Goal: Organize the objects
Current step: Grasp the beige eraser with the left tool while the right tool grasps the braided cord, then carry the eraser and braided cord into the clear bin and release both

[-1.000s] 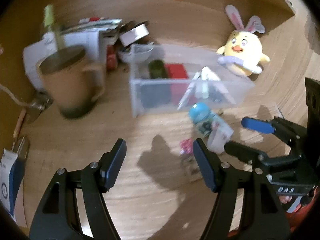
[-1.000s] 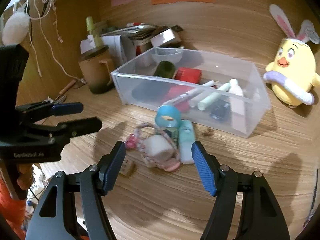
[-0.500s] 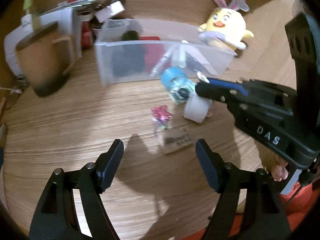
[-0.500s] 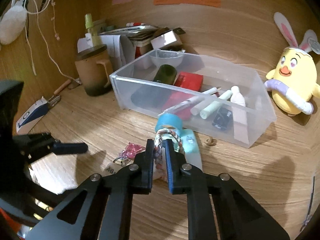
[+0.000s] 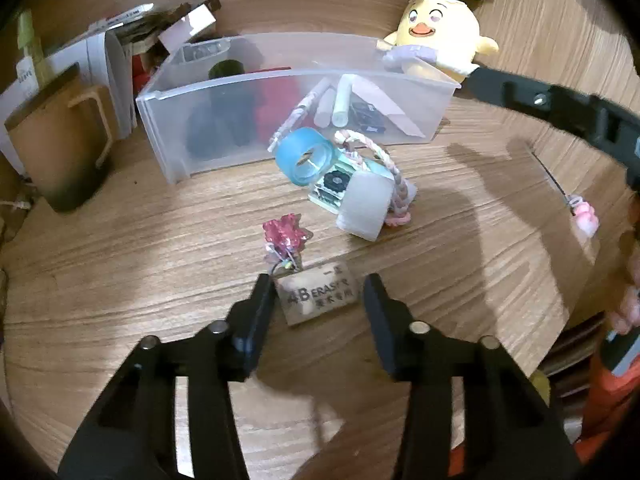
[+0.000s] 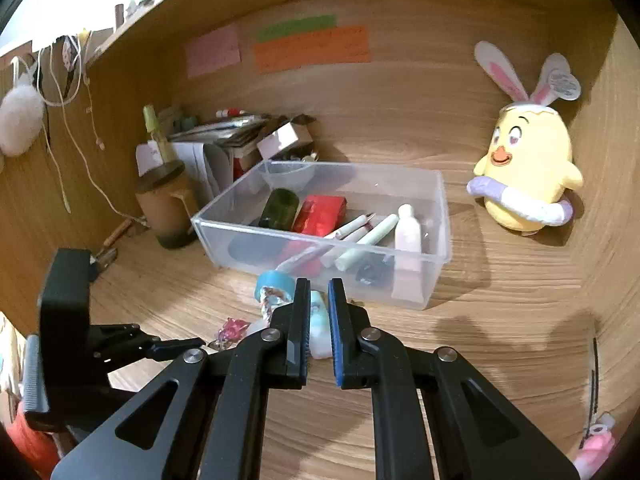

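While the left gripper (image 5: 318, 300) closes its jaws around the flat eraser (image 5: 318, 295) lying on the wooden desk (image 5: 120, 280), the left finger already sits against the eraser's edge and the right finger stands a little off it. Just beyond the eraser lies a crinkly pink charm (image 5: 285, 236), and farther on a cluster: a blue tape ring (image 5: 308, 158), a frosted white roll (image 5: 366, 210) and a braided pastel cord (image 5: 394, 176), all close against the clear plastic bin (image 5: 176, 120). A brown mug (image 5: 56, 140) stands far left; a yellow plush chick (image 5: 438, 40) stands far right. The right gripper (image 6: 319, 316) is drawn nearly closed, a narrow slit between its pads; I cannot tell whether it grips anything, though the cluster lies just beyond its tips.
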Motion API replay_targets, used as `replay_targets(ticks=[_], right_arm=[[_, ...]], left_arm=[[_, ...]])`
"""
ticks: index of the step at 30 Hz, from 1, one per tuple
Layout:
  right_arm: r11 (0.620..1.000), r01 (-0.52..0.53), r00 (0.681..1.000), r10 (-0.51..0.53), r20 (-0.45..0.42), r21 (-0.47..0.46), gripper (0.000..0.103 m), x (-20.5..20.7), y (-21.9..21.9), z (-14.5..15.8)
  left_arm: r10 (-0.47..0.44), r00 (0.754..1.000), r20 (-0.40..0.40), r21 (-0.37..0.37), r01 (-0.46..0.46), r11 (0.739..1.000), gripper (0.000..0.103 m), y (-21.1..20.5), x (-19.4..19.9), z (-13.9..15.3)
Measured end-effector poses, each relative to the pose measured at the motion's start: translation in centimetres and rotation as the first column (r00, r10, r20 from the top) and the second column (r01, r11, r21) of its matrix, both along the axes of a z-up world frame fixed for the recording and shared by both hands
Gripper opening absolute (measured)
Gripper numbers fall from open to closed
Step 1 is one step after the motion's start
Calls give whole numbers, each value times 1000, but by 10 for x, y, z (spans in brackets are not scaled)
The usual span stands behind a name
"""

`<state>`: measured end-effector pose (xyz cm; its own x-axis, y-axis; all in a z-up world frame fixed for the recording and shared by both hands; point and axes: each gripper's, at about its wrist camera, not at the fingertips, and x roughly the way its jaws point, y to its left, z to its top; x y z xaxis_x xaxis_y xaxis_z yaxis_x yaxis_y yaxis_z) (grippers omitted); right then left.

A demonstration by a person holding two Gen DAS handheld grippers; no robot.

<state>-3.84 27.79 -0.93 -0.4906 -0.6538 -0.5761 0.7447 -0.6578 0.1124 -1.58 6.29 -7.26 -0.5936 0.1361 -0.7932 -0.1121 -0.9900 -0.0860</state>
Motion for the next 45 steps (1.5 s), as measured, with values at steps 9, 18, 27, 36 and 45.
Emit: replay_targets(ticks=[9,18,27,36,45], right_arm=[[994,-92,995,89,48,55,32,10,-21,-23],[984,-127,989,117,88,126,22,-5,-65,-50],[993,-98,992,92,89,64,5,-11,-51,-37],[997,-69,996,72,55,-45,5,-14,-19,5],[997,-28,1000,28,-7,-77,5,-25,-8,31]], left_arm=[[27,1000,-16,33,-27,999,43,-8,4,3],[50,996,-76,30,-47,998,43,-17,13,21],[79,989,-127,68,-71,995,43,-31,11,40],[98,973,-209,84,-82,993,43,-37,-2,69],[97,962,-255,95,-75,993,43,-39,-24,93]])
